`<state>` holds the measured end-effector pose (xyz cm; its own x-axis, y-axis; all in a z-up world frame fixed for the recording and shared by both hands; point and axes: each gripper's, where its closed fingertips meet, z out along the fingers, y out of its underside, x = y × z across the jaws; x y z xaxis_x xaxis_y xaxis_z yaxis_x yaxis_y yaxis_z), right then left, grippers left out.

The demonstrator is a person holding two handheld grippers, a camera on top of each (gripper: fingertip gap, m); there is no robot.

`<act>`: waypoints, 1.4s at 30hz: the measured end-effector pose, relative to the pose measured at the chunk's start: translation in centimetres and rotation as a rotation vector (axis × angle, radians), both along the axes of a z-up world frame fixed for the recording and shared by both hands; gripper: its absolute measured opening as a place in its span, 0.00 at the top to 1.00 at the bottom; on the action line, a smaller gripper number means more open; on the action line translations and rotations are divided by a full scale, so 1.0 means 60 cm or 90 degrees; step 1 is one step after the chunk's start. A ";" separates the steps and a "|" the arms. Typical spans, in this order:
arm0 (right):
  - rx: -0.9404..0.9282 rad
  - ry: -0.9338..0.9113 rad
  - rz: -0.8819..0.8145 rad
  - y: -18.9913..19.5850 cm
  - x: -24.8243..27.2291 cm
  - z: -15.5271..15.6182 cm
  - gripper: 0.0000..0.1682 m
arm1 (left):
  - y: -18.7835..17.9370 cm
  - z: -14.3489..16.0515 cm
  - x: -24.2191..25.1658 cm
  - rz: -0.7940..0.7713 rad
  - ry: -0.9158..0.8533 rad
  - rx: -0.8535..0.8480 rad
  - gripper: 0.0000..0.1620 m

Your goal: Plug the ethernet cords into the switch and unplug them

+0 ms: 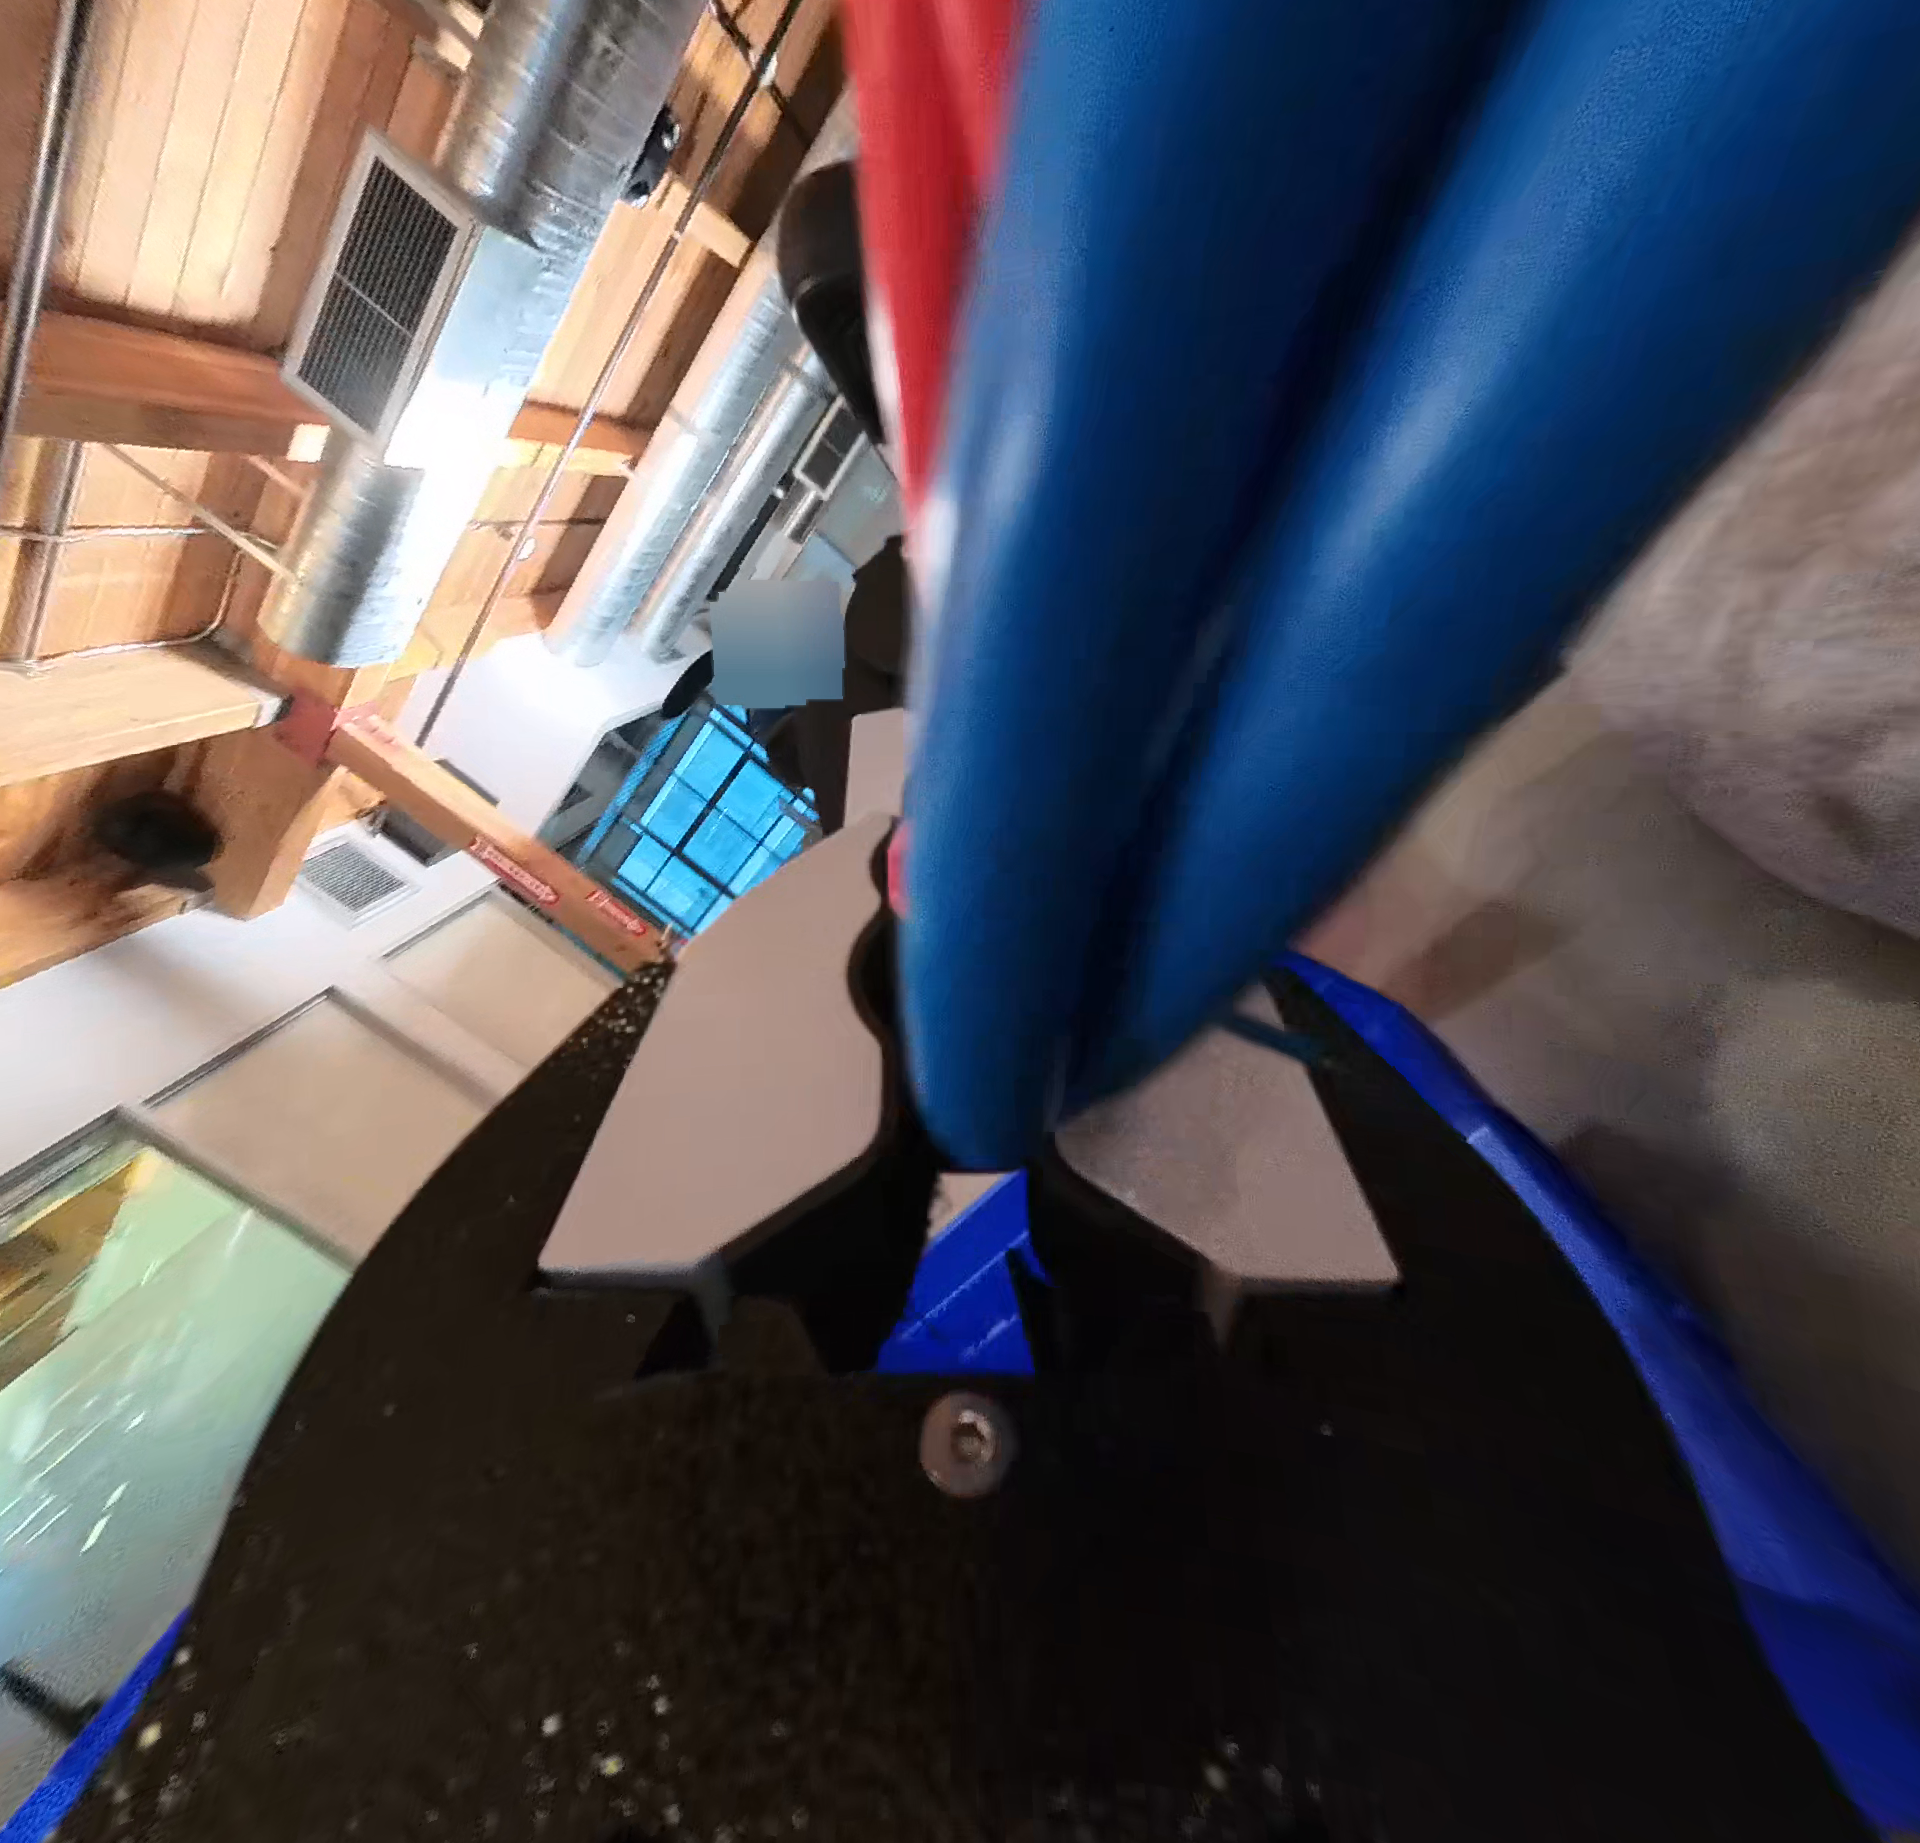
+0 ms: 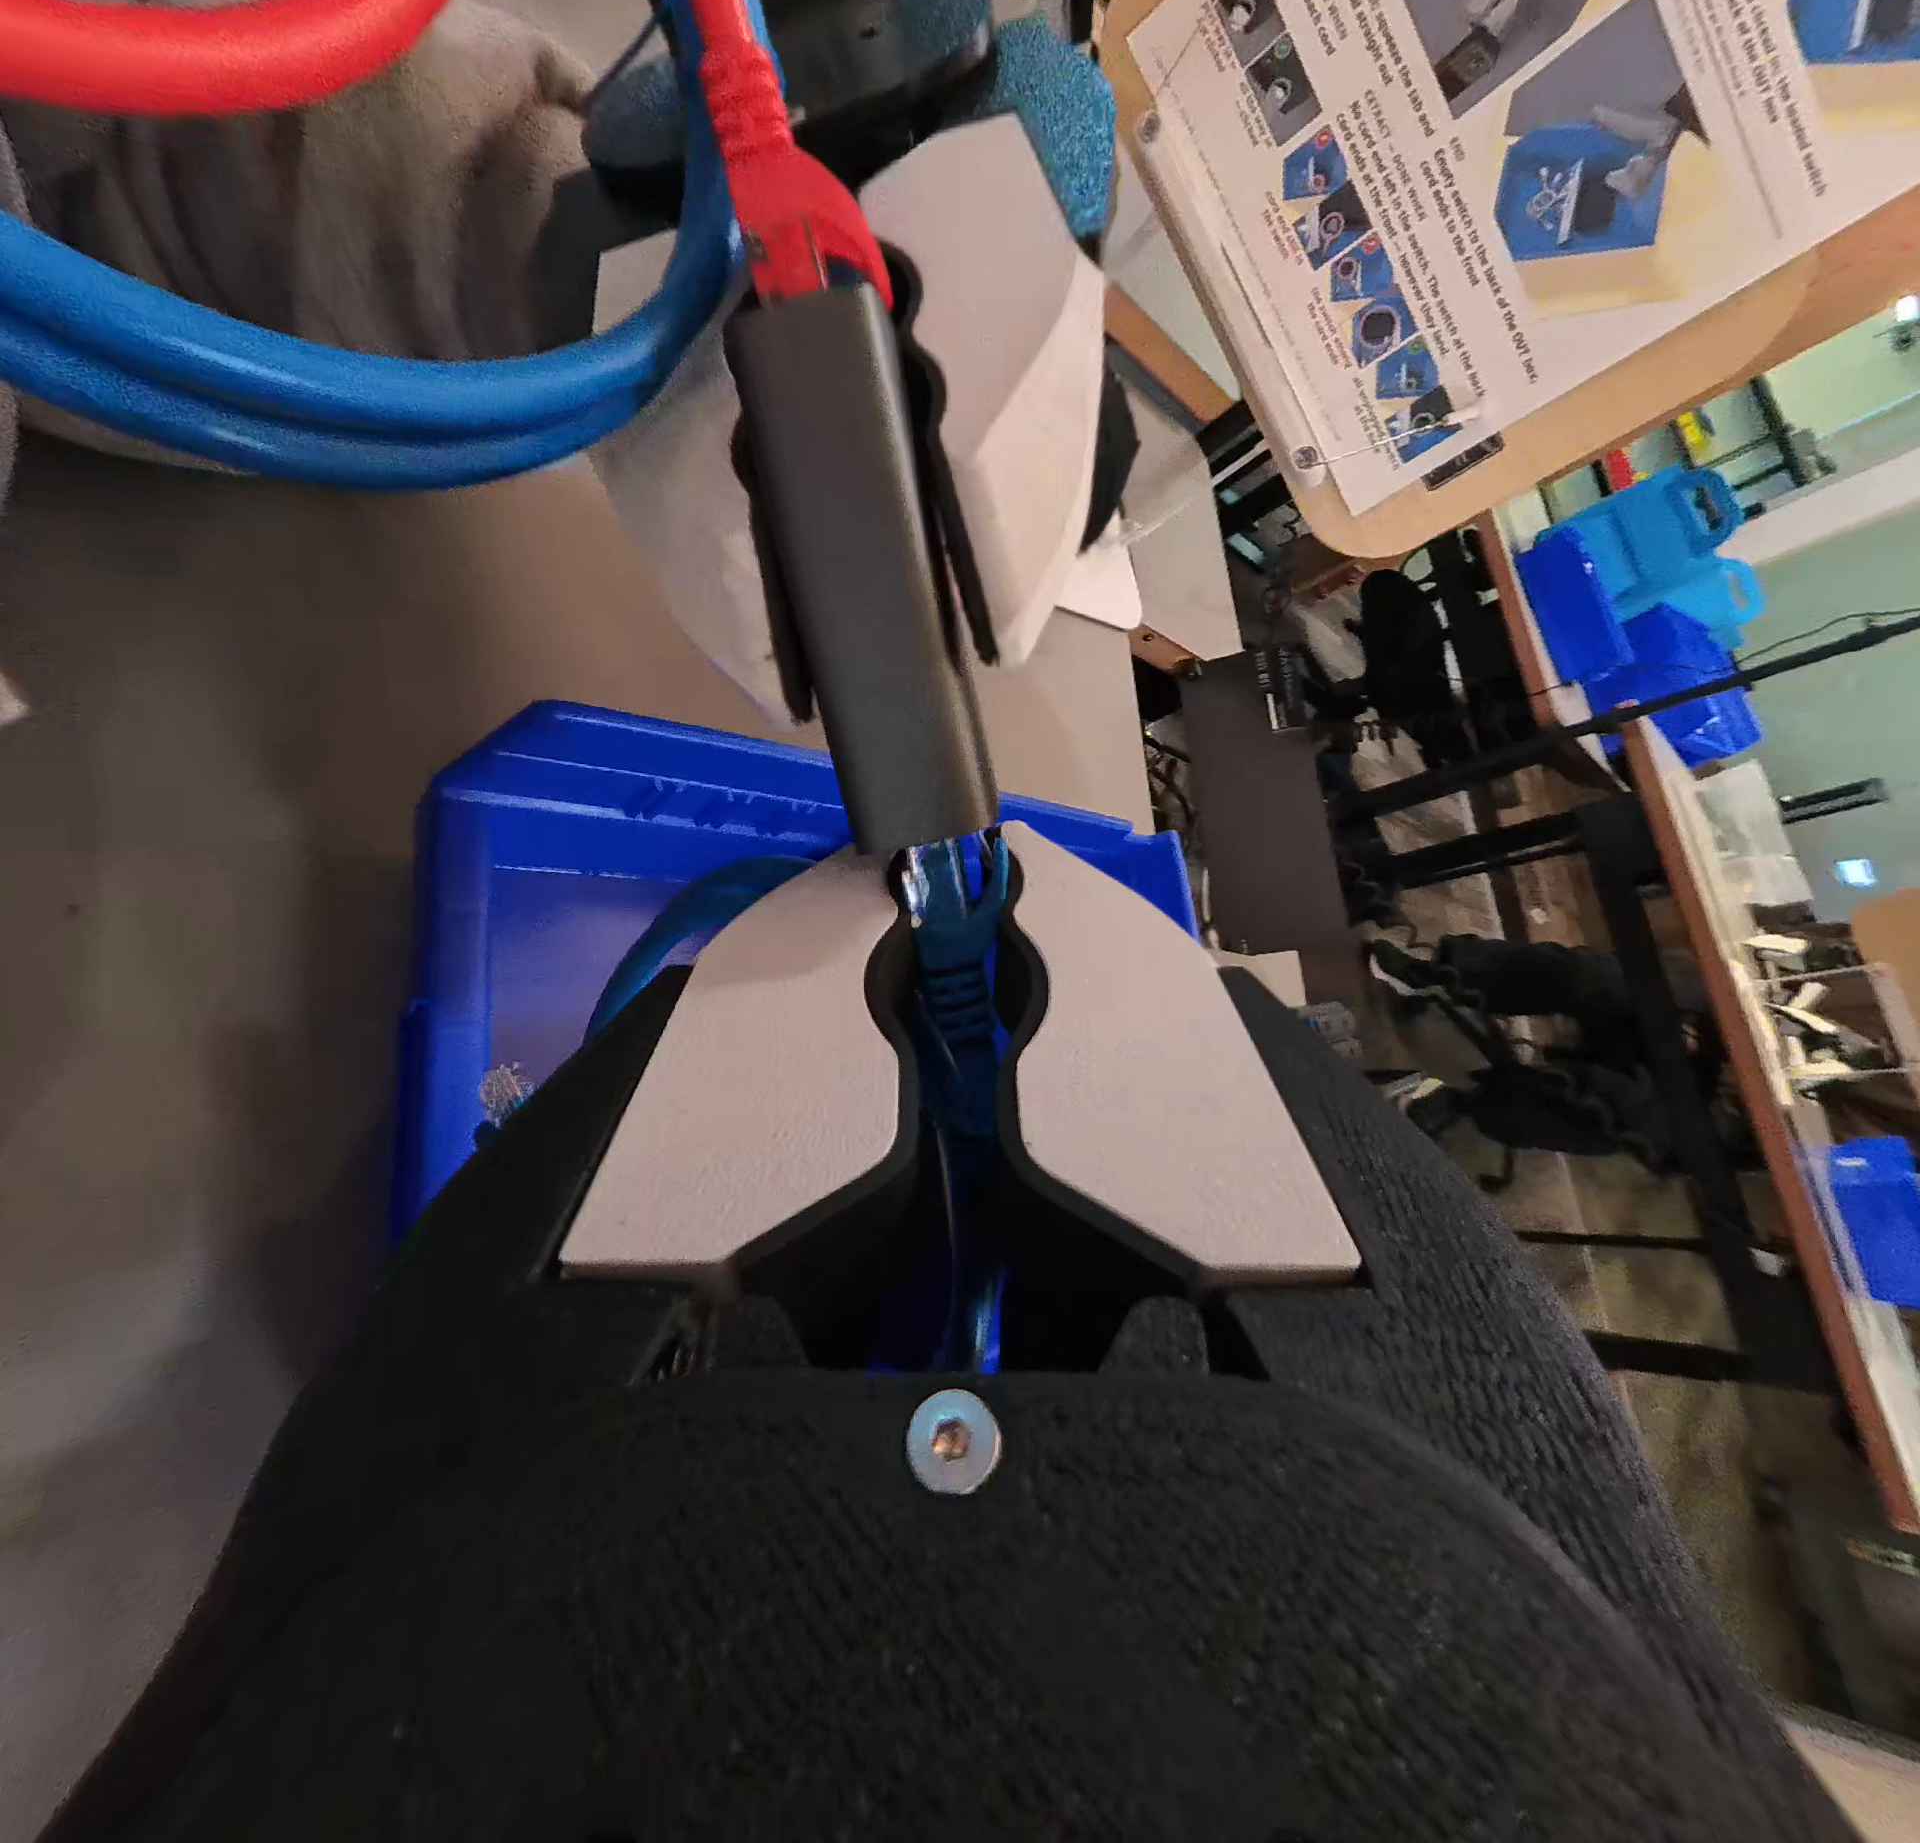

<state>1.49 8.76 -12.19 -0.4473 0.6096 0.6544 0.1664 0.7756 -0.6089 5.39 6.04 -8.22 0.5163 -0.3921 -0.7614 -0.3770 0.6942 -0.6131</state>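
Right gripper (image 2: 954, 884) is clamped on a blue cable plug (image 2: 951, 972), tip at a slim black device (image 2: 862, 567) just ahead. Left gripper (image 1: 961, 1149) pinches blue cables (image 1: 1195, 598). Cords look limp and light; the rigid plug body seems the soundest hold.

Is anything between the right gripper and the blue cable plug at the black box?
Nothing visible does. The right gripper is shut on the blue cable plug, whose tip reaches the end of the slim black box clamped by the left gripper.
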 end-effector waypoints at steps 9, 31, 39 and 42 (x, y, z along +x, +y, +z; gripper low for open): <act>0.022 0.011 -0.042 0.017 0.000 -0.007 0.93 | 0.012 -0.005 0.003 -0.021 -0.016 -0.024 0.86; 0.130 0.127 -0.049 0.008 0.004 0.025 0.89 | -0.007 0.011 0.004 -0.031 -0.036 0.048 0.87; 0.274 0.143 -0.051 0.013 0.005 0.012 0.89 | -0.001 -0.006 0.013 -0.022 0.006 0.031 0.87; 0.307 0.164 -0.063 0.016 0.003 0.018 0.93 | 0.000 -0.006 0.015 -0.018 0.006 0.025 0.87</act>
<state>1.65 9.72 -11.13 -0.1923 0.2446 0.9504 0.1458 0.9648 -0.2188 6.30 6.01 -8.59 0.4984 -0.3761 -0.7811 -0.3618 0.7286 -0.5816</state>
